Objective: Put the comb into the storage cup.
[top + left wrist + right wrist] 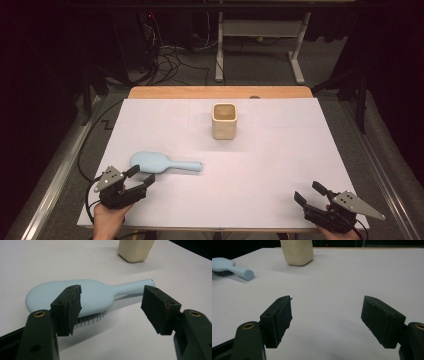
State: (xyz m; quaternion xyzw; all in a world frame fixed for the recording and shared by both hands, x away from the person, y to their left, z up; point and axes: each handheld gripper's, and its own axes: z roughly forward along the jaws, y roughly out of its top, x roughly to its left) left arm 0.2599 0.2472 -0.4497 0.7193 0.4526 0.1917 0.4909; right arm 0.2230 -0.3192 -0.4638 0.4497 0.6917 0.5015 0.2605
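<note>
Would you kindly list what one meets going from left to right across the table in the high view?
Left gripper → light blue hairbrush → cream square cup → right gripper.

High view overhead, far; both gripper views low, close, sharing hairbrush [82, 293] and cup [297, 251].
</note>
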